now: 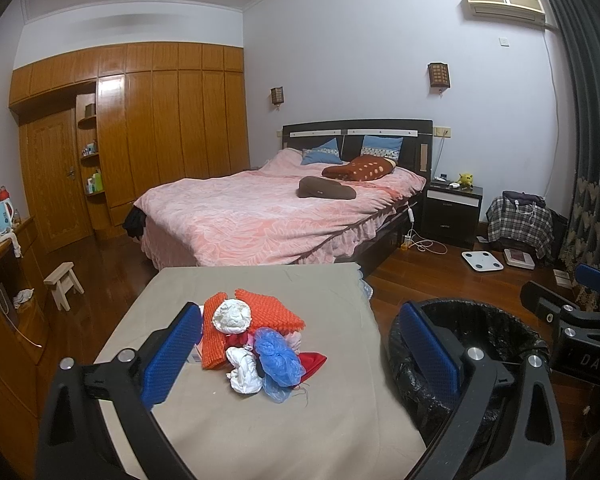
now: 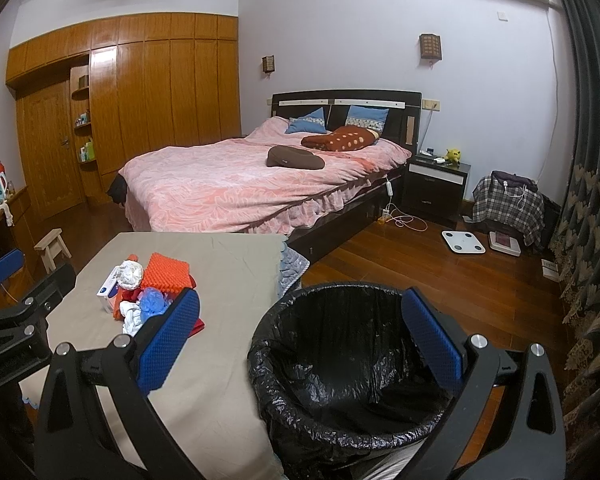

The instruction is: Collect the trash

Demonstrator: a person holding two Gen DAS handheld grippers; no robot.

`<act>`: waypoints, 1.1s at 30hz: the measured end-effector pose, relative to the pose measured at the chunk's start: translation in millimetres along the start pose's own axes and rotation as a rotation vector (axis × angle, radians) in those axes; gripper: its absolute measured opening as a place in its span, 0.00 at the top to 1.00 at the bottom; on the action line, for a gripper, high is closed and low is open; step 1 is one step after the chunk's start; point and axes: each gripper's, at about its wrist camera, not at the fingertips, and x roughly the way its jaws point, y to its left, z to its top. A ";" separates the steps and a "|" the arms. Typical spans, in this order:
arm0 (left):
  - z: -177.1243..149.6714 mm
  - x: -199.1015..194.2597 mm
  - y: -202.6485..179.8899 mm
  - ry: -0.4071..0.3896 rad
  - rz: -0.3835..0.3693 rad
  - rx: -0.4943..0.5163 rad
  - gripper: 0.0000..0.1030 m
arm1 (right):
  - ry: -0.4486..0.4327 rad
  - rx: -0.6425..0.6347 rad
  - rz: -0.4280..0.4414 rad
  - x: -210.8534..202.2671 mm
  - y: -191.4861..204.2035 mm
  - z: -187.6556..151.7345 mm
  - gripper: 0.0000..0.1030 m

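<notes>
A pile of trash [image 1: 256,344] lies on the grey-covered table [image 1: 228,432]: orange foam netting [image 1: 268,312], a white crumpled wad [image 1: 232,316], a blue plastic wad [image 1: 278,354], white tissue and red scraps. The pile also shows in the right wrist view [image 2: 148,296], with a small white box [image 2: 107,290] beside it. A bin lined with a black bag [image 2: 340,364] stands right of the table; it also shows in the left wrist view [image 1: 472,344]. My left gripper [image 1: 300,352] is open, above the table just short of the pile. My right gripper [image 2: 304,340] is open over the bin's near rim.
A bed with a pink cover [image 1: 268,216] stands beyond the table. A wooden wardrobe [image 1: 152,120] and a small stool [image 1: 62,284] are at left. A nightstand [image 1: 452,208], a white scale [image 1: 482,260] and a plaid-covered heap [image 1: 520,220] are at right on the wood floor.
</notes>
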 end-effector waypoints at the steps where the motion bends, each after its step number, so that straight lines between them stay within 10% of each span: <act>1: -0.1 0.0 0.4 0.001 0.000 0.000 0.06 | 0.000 0.000 0.000 0.0 0.2 0.1 0.05; 33: -13.9 41.7 53.7 0.045 0.112 -0.043 0.06 | 0.017 -0.002 0.057 60.8 34.8 -1.6 0.05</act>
